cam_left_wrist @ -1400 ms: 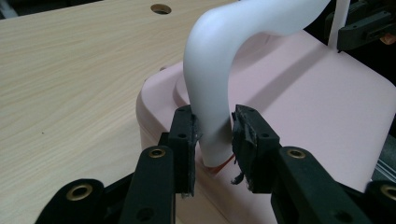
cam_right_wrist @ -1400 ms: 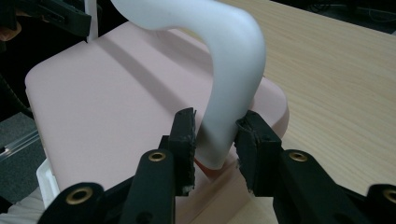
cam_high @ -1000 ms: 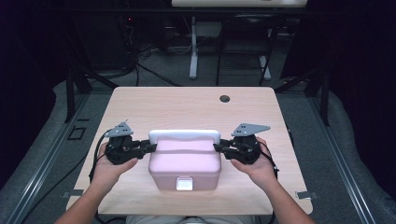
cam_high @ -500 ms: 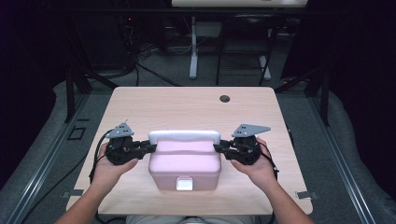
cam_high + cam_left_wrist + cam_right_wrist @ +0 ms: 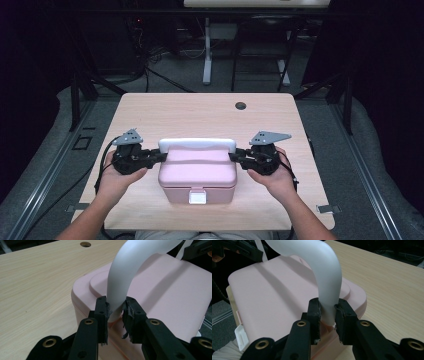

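High view: both tongs [image 5: 159,156] [image 5: 233,156] clamp box handle [image 5: 197,144].

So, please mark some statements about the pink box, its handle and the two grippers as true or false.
1. The left gripper is shut on the handle. True.
2. The right gripper hangs open above the table. False: it clamps the handle's other end.
3. The box lies on its side. False: it stands upright, lid on top.
4. The latch faces the person. True.
5. The handle is black. False: it is white.
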Available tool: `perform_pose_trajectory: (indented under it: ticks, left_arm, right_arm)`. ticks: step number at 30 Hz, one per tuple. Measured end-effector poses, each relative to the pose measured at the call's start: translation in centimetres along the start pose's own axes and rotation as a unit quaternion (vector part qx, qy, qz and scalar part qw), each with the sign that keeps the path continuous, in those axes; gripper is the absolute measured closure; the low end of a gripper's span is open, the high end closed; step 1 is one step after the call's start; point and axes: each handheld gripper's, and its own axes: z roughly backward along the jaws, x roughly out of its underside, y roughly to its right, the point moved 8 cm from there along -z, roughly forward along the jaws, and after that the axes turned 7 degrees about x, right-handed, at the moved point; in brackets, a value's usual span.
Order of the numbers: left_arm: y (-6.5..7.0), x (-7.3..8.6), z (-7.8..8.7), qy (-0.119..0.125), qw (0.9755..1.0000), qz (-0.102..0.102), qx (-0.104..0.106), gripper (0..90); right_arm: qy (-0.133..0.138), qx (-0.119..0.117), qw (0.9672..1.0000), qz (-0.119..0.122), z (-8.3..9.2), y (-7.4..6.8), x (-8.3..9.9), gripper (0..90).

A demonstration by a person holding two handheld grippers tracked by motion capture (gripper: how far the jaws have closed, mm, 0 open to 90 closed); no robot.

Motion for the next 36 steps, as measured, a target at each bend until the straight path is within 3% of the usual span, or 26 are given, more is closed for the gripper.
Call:
perform_pose_trajectory:
  ticks: [12,17,24,29,36]
  left_arm:
    - [-0.2,-0.6,0.4,0.007,0.9998,0.015,0.009,73.2]
    - [0.0,-0.6,0.9,0.005,0.9999,0.011,0.011,73.2]
    - [-0.3,-0.3,2.1,0.014,0.9999,0.01,-0.001,73.2]
    - [-0.6,0.7,3.2,0.014,0.9998,0.013,-0.01,79.9]
    - [-0.2,2.7,3.5,0.006,0.9998,0.016,-0.006,89.0]
  right_arm:
    - [0.008,-0.015,0.9995,-0.025,0.3,0.2,-0.9,74.7]
    - [0.01,-0.021,0.9992,-0.031,0.3,0.2,-1.1,74.7]
    - [0.011,-0.022,0.9992,-0.032,0.2,0.2,-1.3,74.7]
    - [0.012,-0.021,0.9991,-0.034,0.3,0.2,-1.3,74.7]
    - [0.02,-0.021,0.9985,-0.046,0.6,0.4,-1.3,74.8]
